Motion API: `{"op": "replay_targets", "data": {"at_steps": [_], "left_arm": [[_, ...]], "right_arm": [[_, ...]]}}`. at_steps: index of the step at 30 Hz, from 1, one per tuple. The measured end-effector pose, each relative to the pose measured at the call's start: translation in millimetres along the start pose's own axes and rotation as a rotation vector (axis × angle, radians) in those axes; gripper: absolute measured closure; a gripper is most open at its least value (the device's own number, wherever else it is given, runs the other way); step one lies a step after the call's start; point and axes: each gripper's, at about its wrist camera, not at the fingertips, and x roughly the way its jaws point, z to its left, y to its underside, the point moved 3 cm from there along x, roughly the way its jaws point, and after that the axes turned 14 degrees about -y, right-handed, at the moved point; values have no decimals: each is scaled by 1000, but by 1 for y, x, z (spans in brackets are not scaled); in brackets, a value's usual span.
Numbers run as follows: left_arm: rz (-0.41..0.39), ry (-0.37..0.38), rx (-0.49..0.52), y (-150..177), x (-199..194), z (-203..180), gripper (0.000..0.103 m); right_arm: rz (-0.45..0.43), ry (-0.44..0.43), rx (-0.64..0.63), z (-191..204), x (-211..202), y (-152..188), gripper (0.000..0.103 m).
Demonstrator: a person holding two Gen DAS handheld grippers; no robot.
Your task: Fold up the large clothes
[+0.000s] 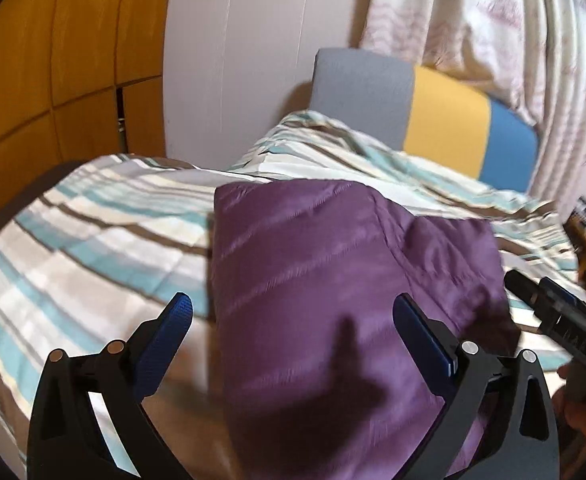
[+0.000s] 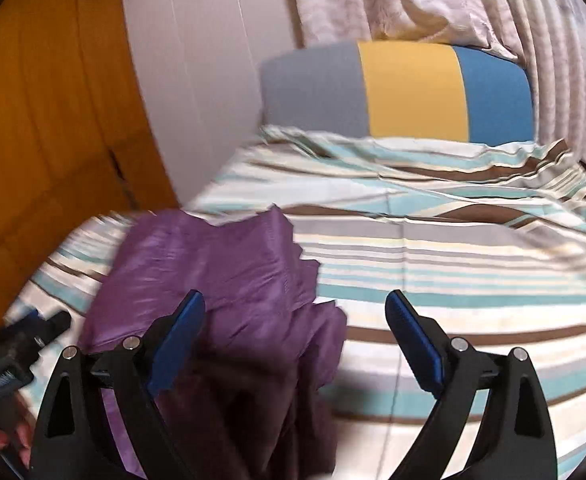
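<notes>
While both grippers stand wide apart with nothing between their pads, the purple garment (image 1: 333, 280) lies folded into a thick block on the striped bedspread (image 1: 93, 240), near the bed's edge closest to the cameras. The left gripper (image 1: 293, 316) hovers over the block's near end, its blue pads (image 1: 173, 332) clear of the cloth; the right gripper (image 2: 295, 312) hangs above the garment's ragged right-hand side, where loose layers spill out.

As I judge it, the step in hand is letting go after a fold and checking the result. To do it well, lift both tools straight away so no pad snags the slippery fabric, then tidy the uneven right edge (it looks less square than the left) by pinching the stray layers together and pressing them flat before any further fold.

Counted: one purple garment, one striped bedspread, two grippers with two blue pads each, one headboard (image 2: 393, 88) in three colour panels (grey, yellow, blue), one patterned curtain (image 1: 493, 20), one wooden wardrobe (image 1: 53, 60). Both pictures are blurred, so finer details of the seams cannot be told.
</notes>
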Motion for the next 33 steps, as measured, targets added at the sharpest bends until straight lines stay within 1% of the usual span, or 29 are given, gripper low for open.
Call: {"op": "replay_targets", "data": {"at_steps": [2, 3, 4, 5, 6, 8, 10, 12, 14, 16, 19, 21, 25, 27, 30, 33], "left_arm": [[32, -31, 42, -12, 21, -15, 3], [44, -47, 59, -11, 31, -19, 3], [63, -80, 97, -9, 45, -26, 3], [84, -98, 132, -4, 57, -31, 3], [103, -96, 152, 4, 68, -34, 3], [105, -79, 135, 16, 80, -32, 3], [104, -69, 118, 23, 87, -31, 3], [114, -74, 121, 26, 94, -32, 3], [112, -87, 144, 27, 100, -36, 3], [110, -81, 145, 28, 102, -35, 3], [81, -77, 147, 29, 94, -34, 3], [59, -70, 154, 30, 84, -32, 3], [12, -71, 135, 44, 42, -19, 3], [8, -58, 103, 57, 20, -12, 3], [31, -30, 53, 76, -5, -4, 3], [46, -18, 44, 89, -26, 1, 3]], "right_arm": [[49, -6, 10, 2, 22, -1, 12], [80, 11, 7, 4, 32, 3, 12], [112, 35, -2, 2, 37, 13, 10], [154, 70, -12, 0, 49, 20, 9], [185, 85, -10, 0, 58, 29, 8], [222, 79, 43, -12, 70, 51, 7], [231, 64, 90, -19, 79, 64, 4], [229, 72, 78, -25, 80, 70, 3], [216, 85, 48, -27, 86, 72, 3], [205, 90, 42, -27, 85, 74, 3], [192, 82, 37, -17, 76, 72, 3], [179, 72, 43, -11, 59, 71, 2], [124, 63, 40, 1, 10, 68, 2], [112, 77, 22, 6, -13, 71, 2], [123, 66, 18, 15, -36, 77, 2], [134, 38, 32, 22, -58, 85, 2]]}}
